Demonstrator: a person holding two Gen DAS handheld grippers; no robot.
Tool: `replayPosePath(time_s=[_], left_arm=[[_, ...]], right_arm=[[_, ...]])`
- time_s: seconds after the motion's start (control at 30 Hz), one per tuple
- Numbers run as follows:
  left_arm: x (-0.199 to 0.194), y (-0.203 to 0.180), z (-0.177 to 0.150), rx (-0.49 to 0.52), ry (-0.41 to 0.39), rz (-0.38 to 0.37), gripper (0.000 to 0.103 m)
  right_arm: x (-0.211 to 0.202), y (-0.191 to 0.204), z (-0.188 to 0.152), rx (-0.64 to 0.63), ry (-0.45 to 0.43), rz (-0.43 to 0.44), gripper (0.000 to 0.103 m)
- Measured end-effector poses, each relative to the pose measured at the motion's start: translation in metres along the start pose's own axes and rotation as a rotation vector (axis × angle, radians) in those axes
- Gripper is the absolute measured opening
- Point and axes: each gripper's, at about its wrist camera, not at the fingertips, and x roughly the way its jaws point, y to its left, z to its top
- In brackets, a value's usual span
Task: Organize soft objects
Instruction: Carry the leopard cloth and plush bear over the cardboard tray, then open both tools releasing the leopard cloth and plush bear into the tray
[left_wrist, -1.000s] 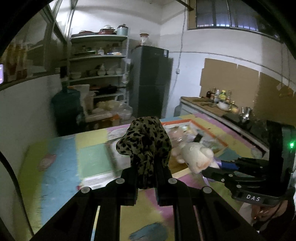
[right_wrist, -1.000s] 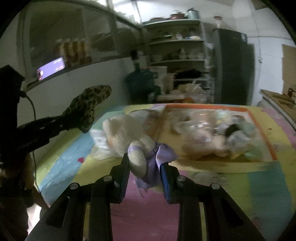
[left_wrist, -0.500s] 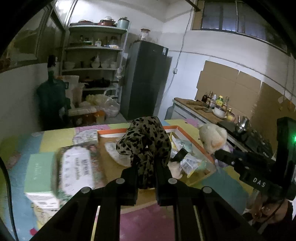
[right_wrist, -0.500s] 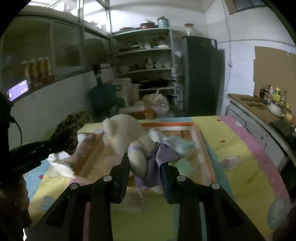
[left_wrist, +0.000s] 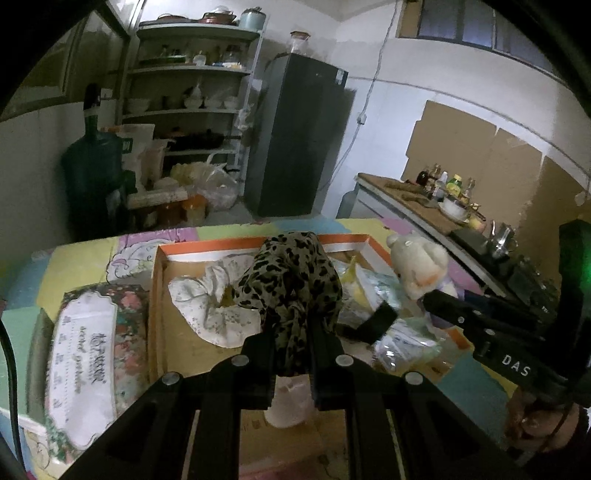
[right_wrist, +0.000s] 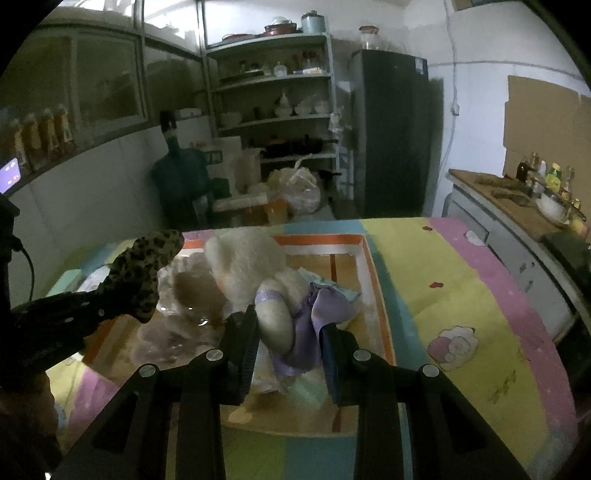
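My left gripper (left_wrist: 291, 350) is shut on a leopard-print cloth (left_wrist: 291, 284), held above an orange-rimmed cardboard box (left_wrist: 236, 243). From the right wrist view the same cloth (right_wrist: 146, 273) shows at the left. My right gripper (right_wrist: 290, 339) is shut on a white plush bear (right_wrist: 251, 269) in a purple dress (right_wrist: 321, 306), by its leg, over the box (right_wrist: 373, 273). The bear (left_wrist: 417, 266) hangs at the box's right side in the left wrist view. A white floral scrunchie (left_wrist: 214, 299) and plastic-wrapped items (left_wrist: 402, 343) lie inside the box.
A flowered tissue pack (left_wrist: 88, 354) lies left of the box on the pastel patchwork table cover (right_wrist: 461, 295). Behind stand a shelf unit (right_wrist: 277, 92), a dark fridge (left_wrist: 299, 136), a green water jug (left_wrist: 92, 177) and a counter with bottles (left_wrist: 439, 199).
Both grippers have swept across the table with their loads and now hang over the orange-rimmed box. The bear went from the table's left part to the box's right side.
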Motion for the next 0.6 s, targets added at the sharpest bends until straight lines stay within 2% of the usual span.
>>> replayPosePath(time_s=[0.43,0.5,0.6], left_arm=[[0.034,0.005,0.0,-0.013,0.054,0.026,0.015],[0.036,0.005,-0.002,-0.015,0.056,0.037,0.016],[0.037,0.006,-0.004,-0.015,0.049,0.063,0.03]], right_arm=[[0.026,-0.005,0.002,-0.012,0.024,-0.008,0.033],[0.028,-0.004,0.001,-0.019,0.02,-0.009,0.038],[0.03,-0.002,-0.001,-0.026,0.015,-0.009,0.042]])
